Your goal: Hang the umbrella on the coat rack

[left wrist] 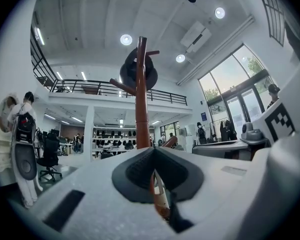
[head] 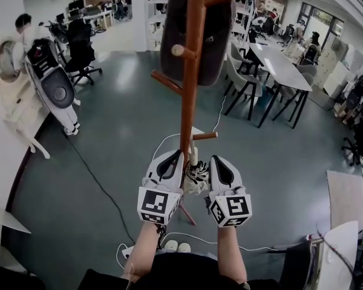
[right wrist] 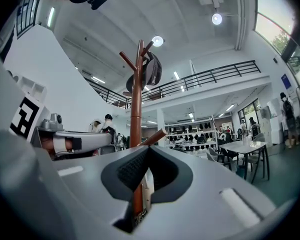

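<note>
Left gripper [head: 172, 157] and right gripper [head: 218, 161] were pale grey, dark-padded; each carried a black-and-white marker cube [head: 159, 204]; top [head: 187, 277] was dark.

Under you: smooth grey-green floor [head: 109, 162]. Coat rack [head: 190, 71] stands on it, directly in front of you. White cable [head: 159, 142] loops on floor beside rack. Black cable [head: 100, 183] runs from left toward your feet. White power strip [head: 175, 246] lies there. Long table [head: 284, 62] stands far right, black office chair [head: 81, 56] far left.
</note>
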Demonstrator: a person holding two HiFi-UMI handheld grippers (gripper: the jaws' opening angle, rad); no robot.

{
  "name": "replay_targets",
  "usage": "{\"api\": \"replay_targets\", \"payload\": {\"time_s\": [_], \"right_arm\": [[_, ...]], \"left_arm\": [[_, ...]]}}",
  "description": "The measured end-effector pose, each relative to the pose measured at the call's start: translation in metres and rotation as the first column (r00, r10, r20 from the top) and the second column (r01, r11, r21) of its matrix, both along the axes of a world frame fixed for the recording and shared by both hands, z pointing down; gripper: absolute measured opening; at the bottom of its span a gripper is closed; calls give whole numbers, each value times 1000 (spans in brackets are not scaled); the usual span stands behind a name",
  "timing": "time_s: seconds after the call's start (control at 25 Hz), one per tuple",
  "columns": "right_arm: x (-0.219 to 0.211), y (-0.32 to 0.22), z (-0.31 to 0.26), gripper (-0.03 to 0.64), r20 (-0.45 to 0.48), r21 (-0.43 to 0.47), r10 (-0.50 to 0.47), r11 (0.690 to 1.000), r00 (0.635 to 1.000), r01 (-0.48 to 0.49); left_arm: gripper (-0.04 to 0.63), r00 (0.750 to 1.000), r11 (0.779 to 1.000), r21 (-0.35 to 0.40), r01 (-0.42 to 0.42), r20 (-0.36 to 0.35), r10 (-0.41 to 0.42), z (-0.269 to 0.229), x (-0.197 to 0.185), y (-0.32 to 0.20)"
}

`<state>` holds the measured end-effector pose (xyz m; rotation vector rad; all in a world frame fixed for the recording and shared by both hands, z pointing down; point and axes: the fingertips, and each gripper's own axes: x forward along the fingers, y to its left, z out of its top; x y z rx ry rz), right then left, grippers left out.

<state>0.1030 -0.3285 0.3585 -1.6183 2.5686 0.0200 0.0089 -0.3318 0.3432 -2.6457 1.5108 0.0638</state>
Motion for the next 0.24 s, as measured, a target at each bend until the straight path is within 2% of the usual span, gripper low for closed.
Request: {"api": "replay_targets", "payload": {"time_s": [0.24], "right_arm": [[2,1,-1,8,-3,1,-1,1000,1000,1]], "left_arm": [[3,1000,1000,-3,1,5,-1,-1,3,1]]}}
